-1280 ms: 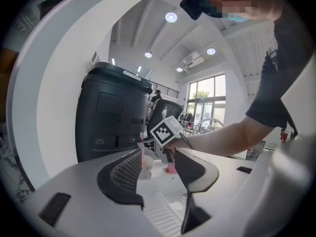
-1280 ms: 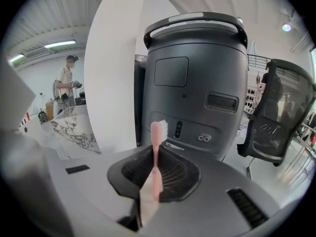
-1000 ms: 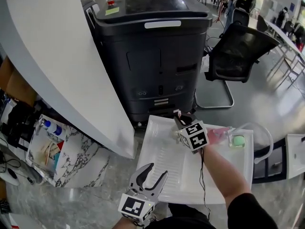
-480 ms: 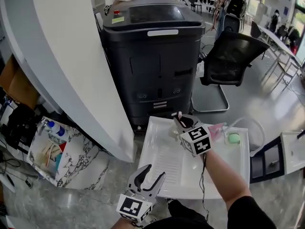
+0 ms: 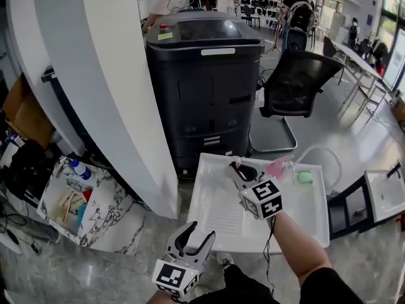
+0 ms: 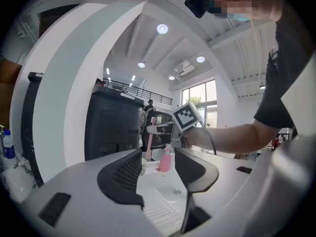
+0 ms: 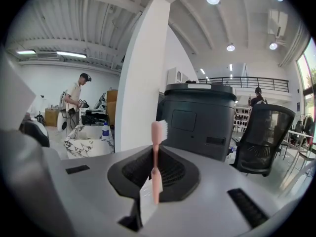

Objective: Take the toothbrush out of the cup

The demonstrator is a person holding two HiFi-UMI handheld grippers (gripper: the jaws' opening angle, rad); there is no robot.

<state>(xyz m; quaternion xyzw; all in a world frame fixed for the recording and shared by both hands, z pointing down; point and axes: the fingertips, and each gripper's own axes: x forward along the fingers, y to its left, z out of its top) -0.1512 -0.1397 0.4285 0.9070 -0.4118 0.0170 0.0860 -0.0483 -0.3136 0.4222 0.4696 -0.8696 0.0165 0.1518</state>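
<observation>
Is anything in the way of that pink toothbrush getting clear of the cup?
Nothing visible. The right gripper is shut on the toothbrush, which stands upright beside the pink cup, already outside it, with open air around.

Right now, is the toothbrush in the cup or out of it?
Out. The right tongs grip the pink toothbrush upright, bristles up, clear of the pink cup standing on the white tray.

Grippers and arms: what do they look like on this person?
The left gripper and the right gripper both have pale grey bodies and curved black jaws, ribbed on the inside. Each carries a white cube printed with black square markers. A thin black cable runs from the right one along the forearm. The person wears a dark short sleeve.
</observation>
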